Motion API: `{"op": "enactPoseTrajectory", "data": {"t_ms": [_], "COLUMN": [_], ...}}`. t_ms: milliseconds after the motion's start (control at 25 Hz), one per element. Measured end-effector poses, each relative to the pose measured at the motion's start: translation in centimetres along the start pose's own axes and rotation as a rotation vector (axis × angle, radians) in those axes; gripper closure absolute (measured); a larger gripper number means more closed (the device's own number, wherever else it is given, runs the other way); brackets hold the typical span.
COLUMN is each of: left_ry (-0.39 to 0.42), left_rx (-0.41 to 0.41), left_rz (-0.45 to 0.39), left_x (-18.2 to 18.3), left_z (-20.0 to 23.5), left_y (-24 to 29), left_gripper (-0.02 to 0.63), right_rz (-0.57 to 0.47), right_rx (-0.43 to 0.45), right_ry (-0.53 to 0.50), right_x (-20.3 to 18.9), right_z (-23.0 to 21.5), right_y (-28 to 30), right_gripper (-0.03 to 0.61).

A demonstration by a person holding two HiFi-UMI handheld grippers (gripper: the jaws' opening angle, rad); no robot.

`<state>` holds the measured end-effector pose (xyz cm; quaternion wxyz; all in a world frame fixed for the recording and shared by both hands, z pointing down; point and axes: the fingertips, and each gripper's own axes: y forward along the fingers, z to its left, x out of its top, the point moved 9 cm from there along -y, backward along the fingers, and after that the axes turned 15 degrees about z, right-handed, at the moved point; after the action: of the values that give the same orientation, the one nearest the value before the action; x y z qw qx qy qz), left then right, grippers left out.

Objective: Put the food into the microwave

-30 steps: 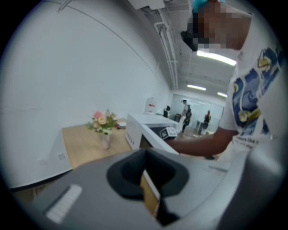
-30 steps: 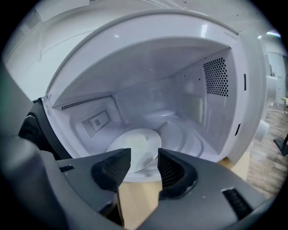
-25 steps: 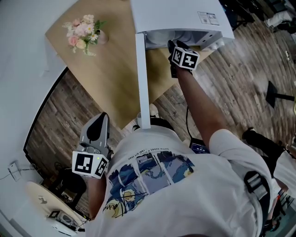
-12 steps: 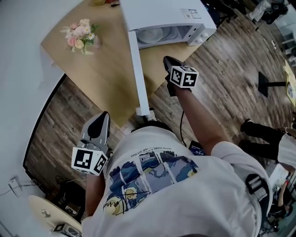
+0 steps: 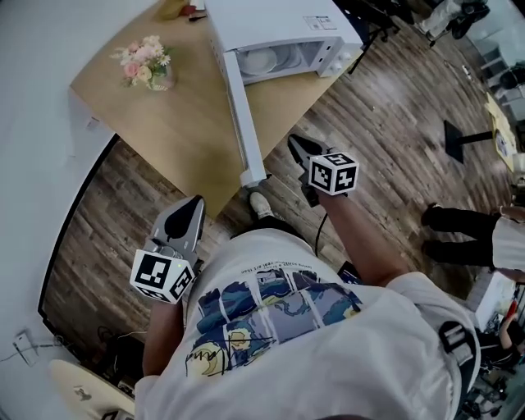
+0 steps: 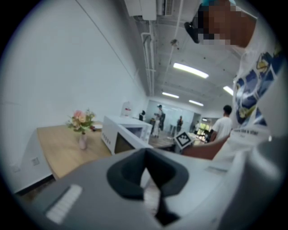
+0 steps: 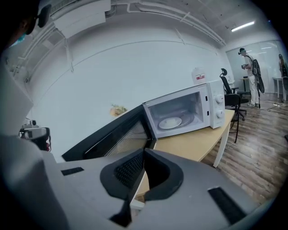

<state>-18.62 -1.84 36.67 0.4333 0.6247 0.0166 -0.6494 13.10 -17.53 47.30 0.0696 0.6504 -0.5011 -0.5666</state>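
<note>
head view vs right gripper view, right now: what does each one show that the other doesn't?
Head view only: the left hand-held gripper, the person's printed shirt and a shoe by the table edge.
Right gripper view only: the microwave's knobs seen from the front, a ceiling strip light, and the right hand-held gripper up close. Its jaws have just been closing and now meet with nothing between them.
Both: the microwave with its door open, the plate inside, the flowers and the wooden table.
</note>
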Motion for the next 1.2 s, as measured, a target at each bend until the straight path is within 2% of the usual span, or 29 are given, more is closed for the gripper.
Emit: {"op": "enactPoseTrajectory", "data": {"t_ms": [520,880,1200], "left_ry": [0.027,0.042,0.017], "left_rx": [-0.091,-0.124,-0.108], "left_rz": [0.029,0.037,0.042], "left_x": [-4.4,-5.8,-7.6], "left_z": [-2.4,-3.3,-3.3], "left_y": [-2.6,-3.4,-4.7], "left_gripper": [0.606,0.606,0.604], "right_rz": [-0.01,-0.007,-0.003], "right_rx": [0.066,0.077,0.089], "right_ry": [-0.045,-0.065,-0.091], "right_x": [-6.9,-8.9,-9.5], "right_z": [7.4,10.3,11.7], "right_y": [-6.5,-8.3,-8.8], "right_gripper": [0.569,0.571,0.571]}}
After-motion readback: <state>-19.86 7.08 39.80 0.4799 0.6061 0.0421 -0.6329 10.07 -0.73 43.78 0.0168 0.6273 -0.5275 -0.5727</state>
